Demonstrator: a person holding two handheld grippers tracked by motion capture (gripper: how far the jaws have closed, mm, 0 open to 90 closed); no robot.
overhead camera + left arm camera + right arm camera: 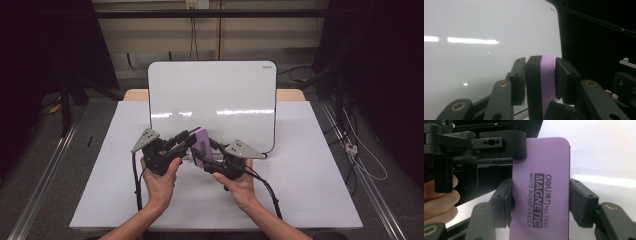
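A purple whiteboard eraser (pixel 202 142) with black felt backing is held in the air between both grippers, just in front of the whiteboard (pixel 212 100). My left gripper (pixel 187 140) grips it from the left. In the left gripper view the pads (pixel 520 80) press the eraser (pixel 547 82) across its thickness, felt on one side, purple on the other. My right gripper (pixel 207 160) holds it from the right. In the right gripper view the eraser (pixel 541 195) shows its printed purple face, clamped across its width by my right gripper (pixel 540 202), with the left gripper (pixel 499 145) on its upper end.
The whiteboard stands tilted at the back of the white table (pixel 310 175), its glossy face (pixel 486 37) reflecting ceiling lights. Cables trail from both grippers toward the table's near edge. Dark floor, rails and cables surround the table.
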